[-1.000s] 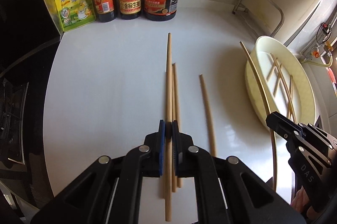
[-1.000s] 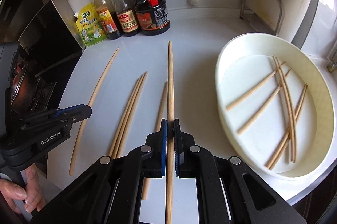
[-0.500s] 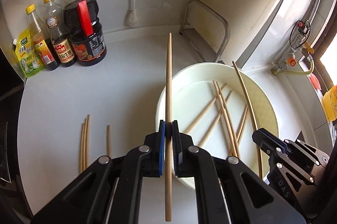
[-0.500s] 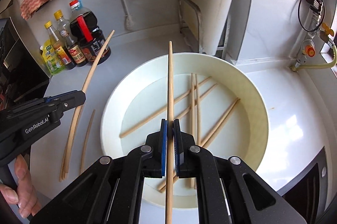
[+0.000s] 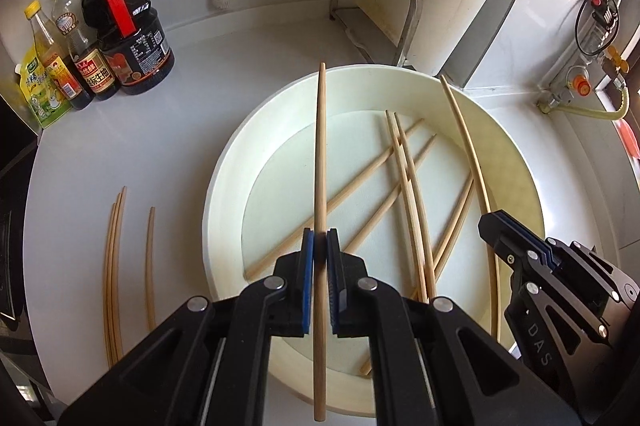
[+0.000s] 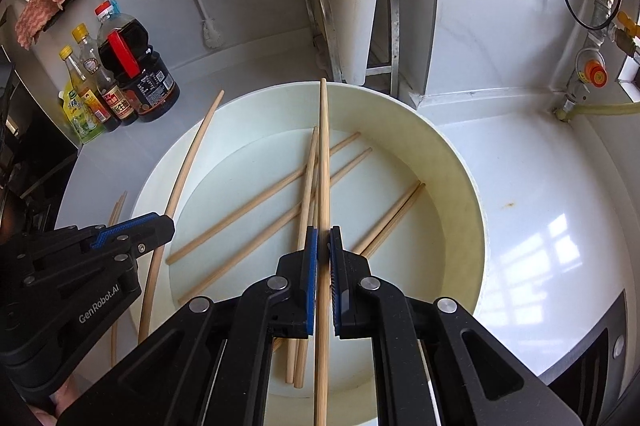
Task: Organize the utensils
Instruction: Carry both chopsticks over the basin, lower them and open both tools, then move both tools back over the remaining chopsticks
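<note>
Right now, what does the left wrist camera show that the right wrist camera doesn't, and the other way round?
Only the left wrist view shows the single chopstick lying apart from the others on the counter. Only the right wrist view shows the pink cloth hanging on the wall rack and a fingertip at the bottom edge. Both show the white basin holding loose chopsticks, the sauce bottles, and the left gripper and right gripper, each shut on a chopstick over the basin.

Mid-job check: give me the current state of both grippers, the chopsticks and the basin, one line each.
left gripper: shut on a chopstick, held over the basin.
right gripper: shut on a second chopstick, also over the basin.
basin: upright on the counter, several chopsticks lying crossed inside.
loose chopsticks: lying flat on the counter left of the basin, not yet collected.
sauce bottles: upright, capped.
</note>
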Demonstrator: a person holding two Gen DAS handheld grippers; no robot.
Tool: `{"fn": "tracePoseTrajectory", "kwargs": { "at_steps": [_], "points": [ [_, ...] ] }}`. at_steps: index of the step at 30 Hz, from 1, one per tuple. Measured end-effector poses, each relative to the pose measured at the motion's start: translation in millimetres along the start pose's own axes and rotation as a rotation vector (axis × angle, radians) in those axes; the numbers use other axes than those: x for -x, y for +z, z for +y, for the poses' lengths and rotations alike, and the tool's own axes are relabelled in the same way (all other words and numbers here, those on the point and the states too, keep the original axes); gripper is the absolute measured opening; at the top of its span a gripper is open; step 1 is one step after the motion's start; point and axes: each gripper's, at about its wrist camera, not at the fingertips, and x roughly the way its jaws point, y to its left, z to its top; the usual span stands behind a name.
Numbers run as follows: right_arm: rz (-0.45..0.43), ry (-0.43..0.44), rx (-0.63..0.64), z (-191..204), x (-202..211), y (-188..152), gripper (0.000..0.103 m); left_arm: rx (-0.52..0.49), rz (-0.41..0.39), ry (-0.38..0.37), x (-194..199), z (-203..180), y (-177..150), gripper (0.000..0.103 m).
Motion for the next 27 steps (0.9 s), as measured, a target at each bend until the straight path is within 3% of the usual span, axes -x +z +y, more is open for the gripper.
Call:
{"fn": "tracePoseTrajectory", "kwargs": {
  "at_steps": [13, 17, 27],
  "points": [
    [0.005, 0.011, 0.003, -11, -15, 8, 0.006, 0.042, 0.022, 0.032, -7, -8, 6, 0.008],
    [-0.013, 0.004, 0.002, -12, -10, 7, 0.013, 0.061, 0.005, 0.039, -2, -2, 6, 0.039],
    [-0.026, 0.001, 0.007, -5, 0, 4, 0.017, 0.060, -0.029, 0.037, 14, 7, 4, 0.040]
  ]
}}
